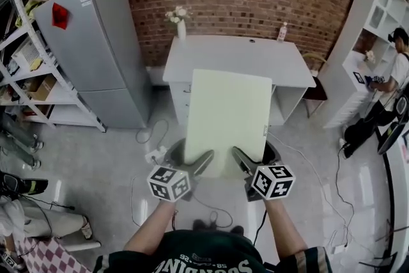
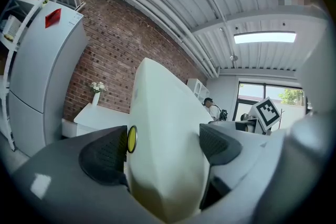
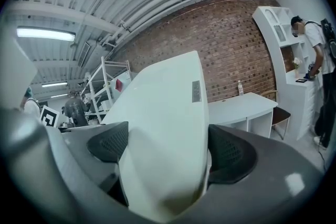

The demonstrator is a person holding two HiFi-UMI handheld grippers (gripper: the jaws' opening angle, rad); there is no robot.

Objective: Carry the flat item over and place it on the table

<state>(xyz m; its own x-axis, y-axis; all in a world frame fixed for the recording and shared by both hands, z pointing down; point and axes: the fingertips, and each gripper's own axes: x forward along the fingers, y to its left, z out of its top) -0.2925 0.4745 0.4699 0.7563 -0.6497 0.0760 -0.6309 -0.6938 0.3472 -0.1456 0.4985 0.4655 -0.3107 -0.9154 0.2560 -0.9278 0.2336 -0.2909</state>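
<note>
You are wearing a dark green top with pale block lettering running across the chest. Its sleeves are stopping short, leaving your forearms bare behind each gripper. The left gripper and the right gripper are both showing smooth grey shells that are curving forward into two rounded jaws. Just behind the jaws each one is carrying a white marker cube printed with bold black squares. The jaws' inner pads are looking near-black, with a fine mesh texture. On the left gripper, a small round yellow disc is sitting at the tip of its left pad.
</note>
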